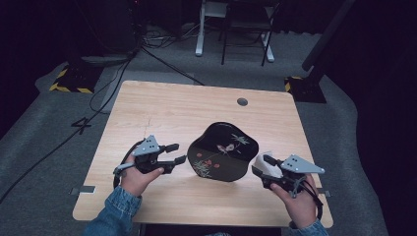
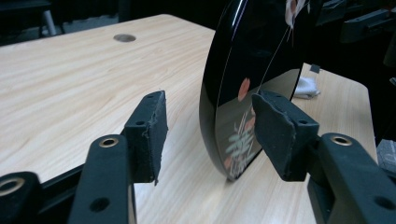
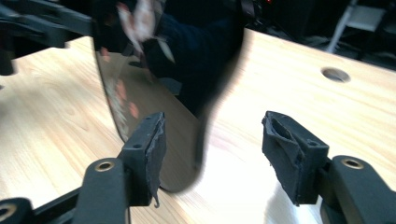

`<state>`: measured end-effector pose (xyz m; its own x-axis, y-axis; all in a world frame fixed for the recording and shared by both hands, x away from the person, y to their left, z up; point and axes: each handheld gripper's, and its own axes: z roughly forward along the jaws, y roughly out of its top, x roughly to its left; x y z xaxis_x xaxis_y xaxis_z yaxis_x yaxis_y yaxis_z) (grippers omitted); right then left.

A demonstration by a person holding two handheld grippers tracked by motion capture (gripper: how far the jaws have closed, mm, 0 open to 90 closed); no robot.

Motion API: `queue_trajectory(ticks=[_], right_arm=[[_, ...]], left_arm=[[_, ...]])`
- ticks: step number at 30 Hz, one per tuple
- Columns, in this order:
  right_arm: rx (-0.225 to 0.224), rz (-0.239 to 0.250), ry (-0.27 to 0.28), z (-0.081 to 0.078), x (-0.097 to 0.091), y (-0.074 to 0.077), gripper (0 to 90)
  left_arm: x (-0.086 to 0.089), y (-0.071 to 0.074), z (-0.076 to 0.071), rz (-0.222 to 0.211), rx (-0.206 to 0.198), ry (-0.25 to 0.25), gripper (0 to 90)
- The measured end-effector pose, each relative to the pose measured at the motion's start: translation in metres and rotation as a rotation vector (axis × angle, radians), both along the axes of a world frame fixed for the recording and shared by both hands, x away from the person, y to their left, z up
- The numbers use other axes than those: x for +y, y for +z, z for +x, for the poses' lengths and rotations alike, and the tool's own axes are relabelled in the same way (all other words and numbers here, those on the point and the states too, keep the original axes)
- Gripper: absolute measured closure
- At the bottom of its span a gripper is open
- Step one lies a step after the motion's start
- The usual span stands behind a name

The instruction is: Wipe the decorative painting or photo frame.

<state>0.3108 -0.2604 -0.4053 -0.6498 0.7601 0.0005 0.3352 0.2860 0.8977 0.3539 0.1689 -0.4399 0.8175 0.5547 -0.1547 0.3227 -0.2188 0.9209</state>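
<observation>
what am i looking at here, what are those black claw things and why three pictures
A person sits at a wooden table, holding a hand-held two-jaw tool in each hand: the left gripper and the right gripper. The high view looks down from above; the two gripper views come from cameras riding on each tool, looking along its black jaws. Between the tools lies a glossy black tray painted with flowers, and something small and white sits near the right gripper. Both tools stand open beside the tray; neither holds anything.

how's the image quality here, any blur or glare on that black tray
High view: dim, dark surroundings, tray sharp. Left gripper view: crisp, glossy tray mirrors the scene. Right gripper view: tray smeared by motion blur, tongs in focus.
</observation>
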Motion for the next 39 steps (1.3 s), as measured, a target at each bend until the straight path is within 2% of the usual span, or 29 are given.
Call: queue_trajectory(ticks=[2,3,4,5,6,8,10,14,16,19,20,22,26,30,31,32,37,39], right_arm=[[0.030,-0.017,-0.054,0.005,-0.013,-0.009,41.8],[0.056,-0.045,-0.088,0.009,-0.020,-0.015,42.2],[0.071,-0.063,-0.106,0.012,-0.024,-0.019,43.2],[0.094,-0.075,-0.123,0.016,-0.028,-0.026,43.9],[0.132,-0.080,-0.142,0.021,-0.033,-0.033,43.8],[0.182,-0.092,-0.155,0.028,-0.038,-0.044,43.6],[0.213,-0.112,-0.167,0.034,-0.042,-0.055,42.4],[0.251,-0.147,-0.174,0.041,-0.043,-0.069,41.5],[0.265,-0.164,-0.171,0.044,-0.043,-0.074,44.9],[0.284,-0.206,-0.155,0.046,-0.044,-0.081,54.2],[0.289,-0.208,-0.152,0.046,-0.045,-0.082,54.8],[0.294,-0.206,-0.144,0.046,-0.045,-0.084,61.5],[0.300,-0.190,-0.115,0.044,-0.044,-0.085,74.7],[0.293,-0.186,-0.102,0.043,-0.044,-0.085,83.2],[0.290,-0.191,-0.101,0.042,-0.044,-0.084,83.8],[0.289,-0.189,-0.101,0.041,-0.045,-0.083,84.0],[0.284,-0.128,-0.063,0.026,-0.049,-0.066,84.2],[0.283,-0.125,-0.036,0.018,-0.048,-0.060,84.1]], left_arm=[[0.003,-0.001,-0.006,0.034,0.013,0.020,44.1],[0.003,-0.001,-0.008,0.045,0.009,0.028,44.2],[0.004,-0.001,-0.011,0.039,0.004,0.035,44.2],[0.005,-0.002,-0.014,0.036,0.016,0.035,44.0],[0.005,-0.002,-0.015,0.039,0.020,0.035,43.8],[0.005,-0.006,-0.019,0.054,0.026,0.035,43.6],[0.005,-0.010,-0.022,0.065,0.041,0.040,43.2],[0.008,-0.017,-0.023,0.085,0.055,0.053,42.0],[0.010,-0.020,-0.023,0.096,0.056,0.061,41.8],[0.013,-0.023,-0.023,0.092,0.064,0.079,41.3],[0.013,-0.023,-0.022,0.088,0.065,0.083,41.1],[0.014,-0.023,-0.021,0.095,0.059,0.082,41.1],[0.014,-0.025,-0.020,0.080,0.069,0.084,41.1],[0.015,-0.025,-0.020,0.063,0.074,0.095,41.0],[0.016,-0.024,-0.020,0.070,0.064,0.093,41.1],[0.016,-0.024,-0.020,0.060,0.071,0.097,41.1],[0.022,-0.024,-0.021,0.059,0.067,0.106,41.0],[0.023,-0.024,-0.023,0.054,0.074,0.119,41.0]])
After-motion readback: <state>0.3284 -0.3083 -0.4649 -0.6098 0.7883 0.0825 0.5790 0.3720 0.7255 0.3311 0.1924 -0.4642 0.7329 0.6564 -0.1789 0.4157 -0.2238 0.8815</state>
